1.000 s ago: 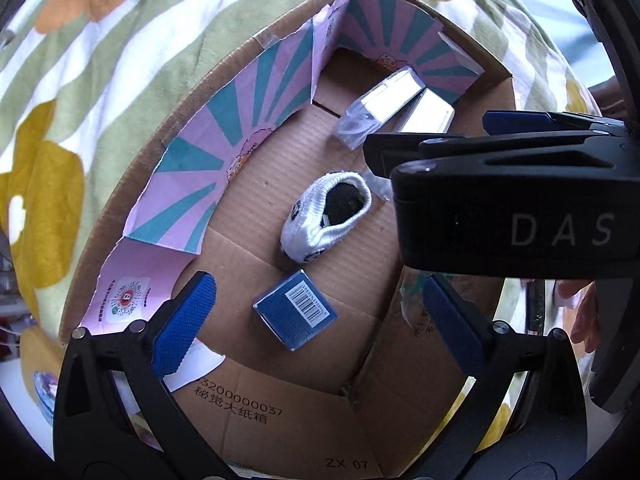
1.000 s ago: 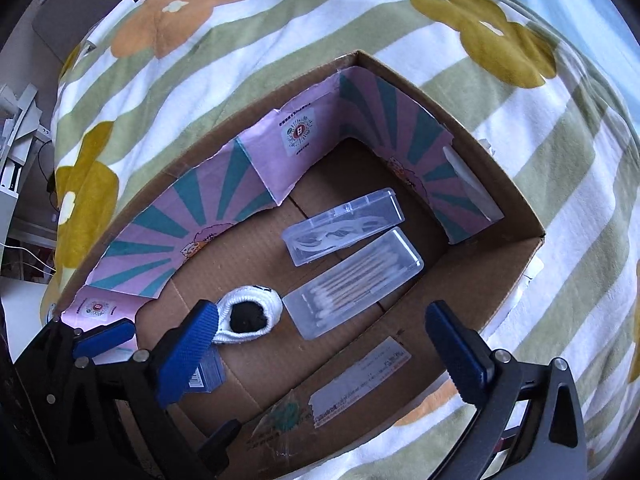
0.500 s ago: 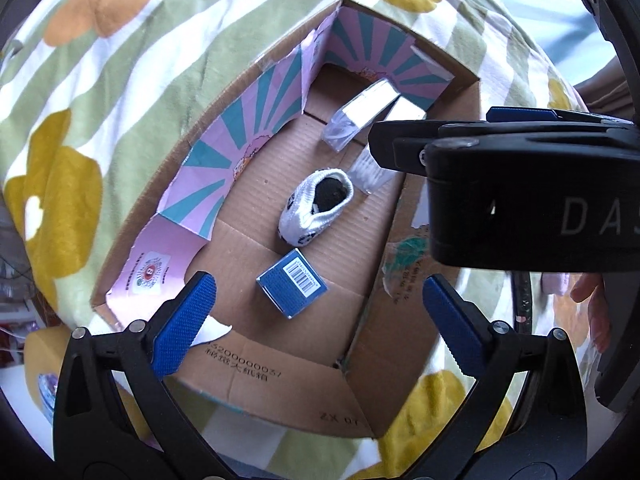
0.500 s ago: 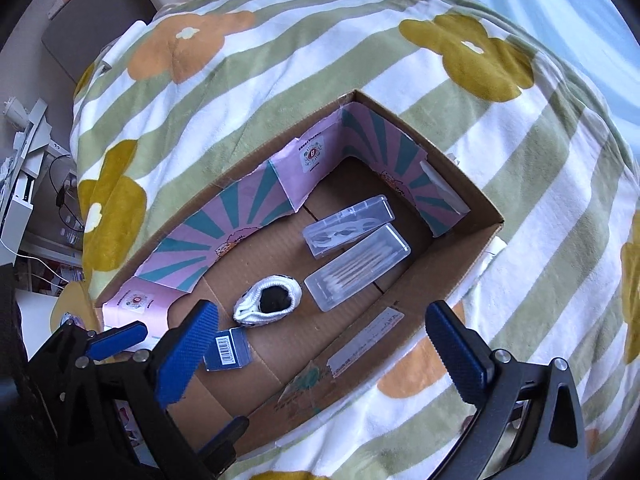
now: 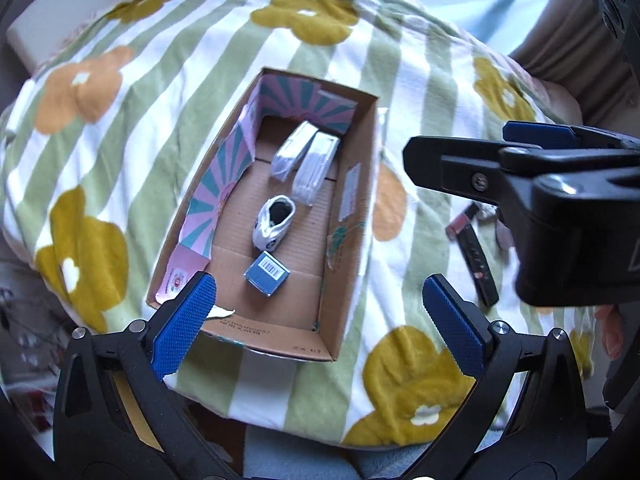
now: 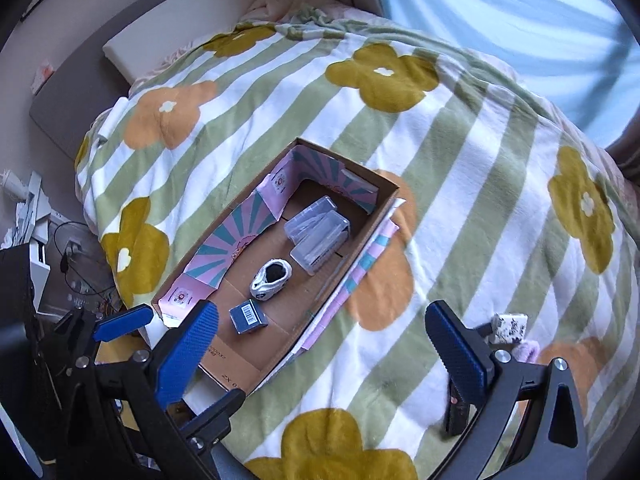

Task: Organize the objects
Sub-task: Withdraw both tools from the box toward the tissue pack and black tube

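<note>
Across the middle of both views, an open cardboard box (image 5: 352,216) (image 6: 384,196) is seen lying on a striped blanket (image 5: 192,92) (image 6: 460,152) printed with yellow and orange flowers. Four things are held inside the box: a small blue carton (image 5: 267,278) (image 6: 248,317) with a barcode at the near end, a white baby shoe (image 5: 274,222) (image 6: 271,279) just beyond it, and two clear plastic cases (image 5: 306,158) (image 6: 318,230) set side by side at the far end.

At the bottom of the left wrist view, the left gripper (image 5: 320,320) is shown spread wide, nothing being gripped between its blue pads (image 5: 184,326). At the bottom of the right wrist view, the right gripper (image 6: 322,354) is likewise held fully apart and empty; its black body is also seen at the right edge of the left wrist view.

Outside the box, toward the right of the left wrist view, a dark slim stick-like object (image 5: 478,268) and a pinkish tube (image 5: 462,222) are seen lying on the blanket. At the lower right of the right wrist view, a small white patterned block (image 6: 509,328) is seen behind the gripper's pad.
</note>
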A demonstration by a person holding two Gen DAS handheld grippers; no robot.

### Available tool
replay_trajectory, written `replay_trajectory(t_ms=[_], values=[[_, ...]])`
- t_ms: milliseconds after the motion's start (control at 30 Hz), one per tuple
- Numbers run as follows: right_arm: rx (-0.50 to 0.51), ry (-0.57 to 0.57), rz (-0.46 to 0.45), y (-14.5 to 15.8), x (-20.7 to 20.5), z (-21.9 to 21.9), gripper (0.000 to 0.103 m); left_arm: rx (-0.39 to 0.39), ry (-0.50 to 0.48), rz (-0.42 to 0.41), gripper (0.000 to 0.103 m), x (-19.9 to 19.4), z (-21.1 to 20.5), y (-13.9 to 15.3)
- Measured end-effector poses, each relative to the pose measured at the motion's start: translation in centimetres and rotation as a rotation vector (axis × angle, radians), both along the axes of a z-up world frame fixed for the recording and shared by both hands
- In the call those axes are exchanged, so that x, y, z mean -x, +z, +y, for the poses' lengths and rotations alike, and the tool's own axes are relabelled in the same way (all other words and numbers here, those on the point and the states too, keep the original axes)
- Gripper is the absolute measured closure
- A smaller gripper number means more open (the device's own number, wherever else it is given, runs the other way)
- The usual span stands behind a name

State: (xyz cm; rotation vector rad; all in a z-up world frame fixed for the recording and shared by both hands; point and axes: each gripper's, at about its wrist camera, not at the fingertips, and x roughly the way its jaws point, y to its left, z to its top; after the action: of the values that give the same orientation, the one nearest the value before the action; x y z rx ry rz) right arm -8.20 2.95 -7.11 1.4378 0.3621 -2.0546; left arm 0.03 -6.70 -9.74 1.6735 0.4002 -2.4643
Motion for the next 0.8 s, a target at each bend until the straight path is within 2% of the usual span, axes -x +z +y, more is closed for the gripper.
replay_trajectory(t_ms=[233,467,600,800], values=[[-0.001,-0.236,0.038,2.9,-2.6,6.5,0.0,0.016,-0.104,0.063,0.0,-1.0,2.6,3.4],[0.002,-0.445,0.067,4.1,-5.2,13.7,0.0,-0.001,-0.237,0.128,0.0,-0.3,5.8,5.6],[-0.011,-0.524,0.094,4.5,-6.4,16.6,0.0,0.001,-0.301,0.151,0.0,0.4,7.4,6.4],[0.016,-0.574,0.114,4.8,-7.4,18.9,0.0,0.002,-0.386,0.17,0.0,1.6,9.7,7.0]])
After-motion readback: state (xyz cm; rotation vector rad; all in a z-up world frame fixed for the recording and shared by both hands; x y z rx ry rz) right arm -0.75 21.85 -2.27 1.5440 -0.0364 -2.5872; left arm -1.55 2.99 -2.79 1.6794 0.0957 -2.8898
